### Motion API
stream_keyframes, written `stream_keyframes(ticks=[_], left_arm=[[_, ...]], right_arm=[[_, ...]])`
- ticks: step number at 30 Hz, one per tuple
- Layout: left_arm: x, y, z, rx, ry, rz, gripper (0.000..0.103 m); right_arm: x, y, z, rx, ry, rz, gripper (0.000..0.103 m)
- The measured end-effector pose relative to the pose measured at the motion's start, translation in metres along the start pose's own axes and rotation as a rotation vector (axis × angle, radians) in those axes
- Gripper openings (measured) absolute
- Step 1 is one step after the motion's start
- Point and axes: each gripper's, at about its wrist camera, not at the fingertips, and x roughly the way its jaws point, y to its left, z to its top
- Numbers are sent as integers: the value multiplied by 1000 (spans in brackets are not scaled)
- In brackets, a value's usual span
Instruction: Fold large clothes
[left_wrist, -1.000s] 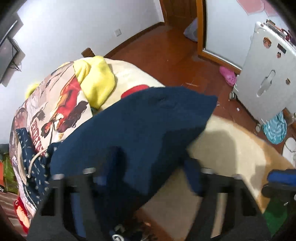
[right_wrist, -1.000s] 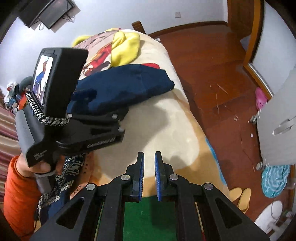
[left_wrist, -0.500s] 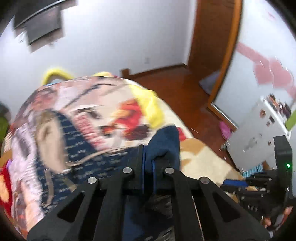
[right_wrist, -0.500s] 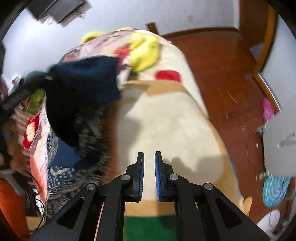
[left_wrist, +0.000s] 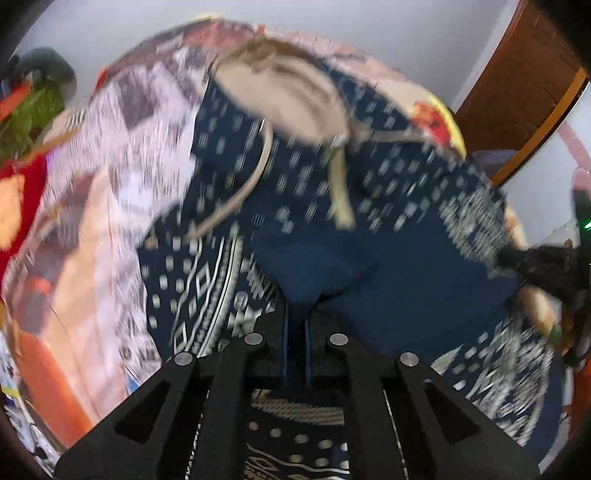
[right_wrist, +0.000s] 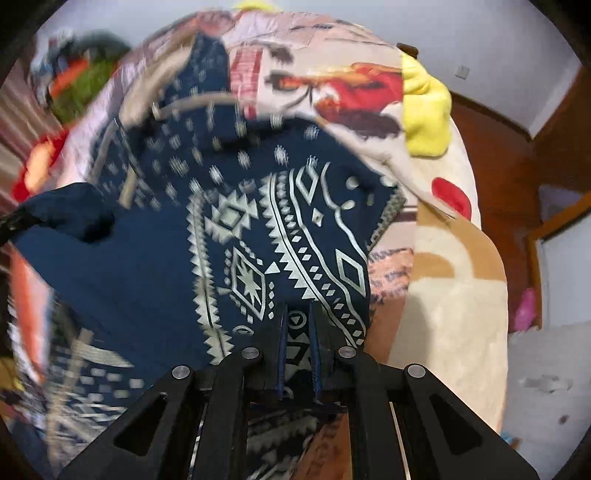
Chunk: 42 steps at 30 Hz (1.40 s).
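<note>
A plain navy garment (left_wrist: 332, 266) hangs from my left gripper (left_wrist: 295, 314), which is shut on a bunched fold of it. It drapes over a navy hooded garment with a white geometric pattern (left_wrist: 295, 177), spread on the bed, with its beige hood lining (left_wrist: 288, 99) and drawstrings (left_wrist: 255, 177) showing. In the right wrist view the plain navy garment (right_wrist: 110, 258) covers the left part of the patterned garment (right_wrist: 295, 229). My right gripper (right_wrist: 297, 314) hovers just above the patterned cloth, shut with nothing in it. Both views are motion-blurred.
A printed blanket (right_wrist: 332, 85) covers the bed, with a yellow cloth (right_wrist: 424, 122) and a cream and tan blanket (right_wrist: 454, 295) toward the right. Wooden floor (right_wrist: 498, 147) and a pink slipper (right_wrist: 528, 306) lie beyond the bed edge. A green toy (left_wrist: 33, 107) sits at far left.
My left gripper closed on the plain navy garment and carried it across the bed onto the patterned garment. The right gripper swung the same way, staying shut and empty.
</note>
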Motion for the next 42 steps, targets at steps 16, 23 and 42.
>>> stream_keyframes(ticks=[16, 23, 42], left_arm=[[21, 42, -76, 23, 20, 61, 58], [2, 27, -70, -1, 25, -13, 58], [7, 66, -45, -12, 16, 198, 25]], right_arm=[[-21, 18, -47, -166, -51, -292, 31], [-39, -22, -59, -34, -97, -249, 93], [-3, -3, -29, -10, -21, -28, 93]])
